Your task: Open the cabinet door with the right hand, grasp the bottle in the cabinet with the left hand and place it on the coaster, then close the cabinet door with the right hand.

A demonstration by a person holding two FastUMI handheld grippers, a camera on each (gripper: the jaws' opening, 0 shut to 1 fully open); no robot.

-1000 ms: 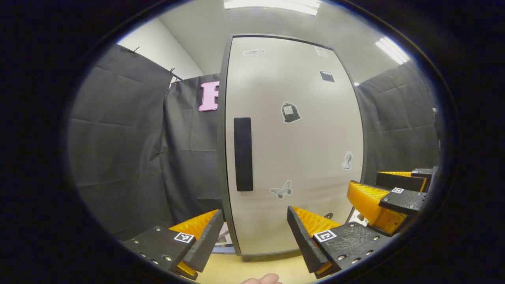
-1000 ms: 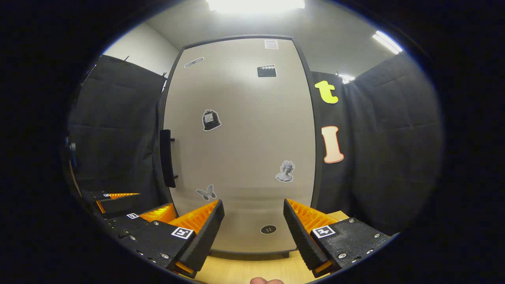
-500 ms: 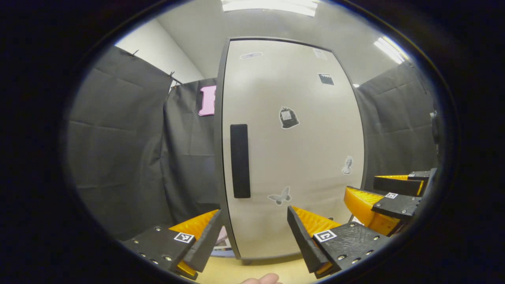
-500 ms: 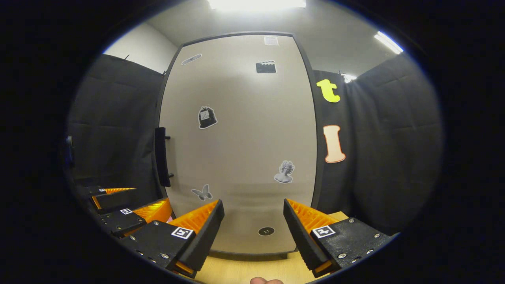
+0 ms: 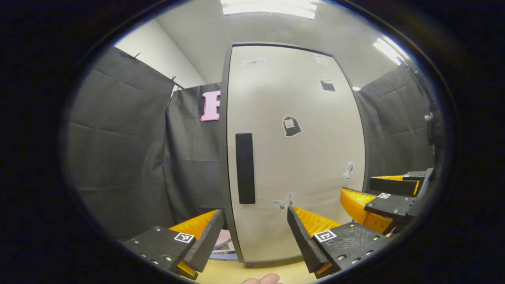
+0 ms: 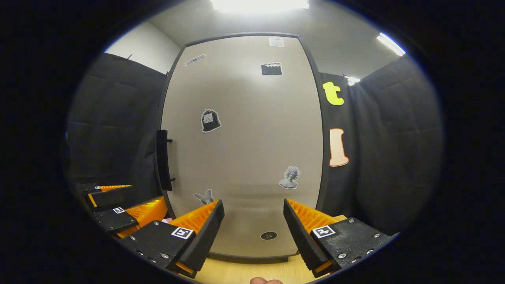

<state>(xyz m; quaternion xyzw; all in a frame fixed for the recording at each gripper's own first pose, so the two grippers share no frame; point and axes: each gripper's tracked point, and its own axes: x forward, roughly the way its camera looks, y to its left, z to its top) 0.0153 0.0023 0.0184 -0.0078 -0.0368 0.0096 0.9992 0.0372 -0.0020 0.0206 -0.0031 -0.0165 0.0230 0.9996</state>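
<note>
door (image 6: 240, 150) shut with handle (image 6: 162, 159) untouched, both the right gripper (image 6: 252, 225) and left gripper (image 5: 252, 232) gaping and empty, so every step remains.

Cabinet door (image 6: 244, 150) smooth, matt beige; handle (image 5: 245, 168) matt black; tabletop (image 6: 236, 272) light wood.

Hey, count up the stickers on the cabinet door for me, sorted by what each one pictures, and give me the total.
Butterfly: 1
Statue bust: 1
Dark bag-shaped sticker: 1
Clapperboard: 1
Pale oval sticker near the top left: 1
Small pale square sticker at the top: 1
Round black button-like sticker near the bottom: 1
Total: 7
</note>
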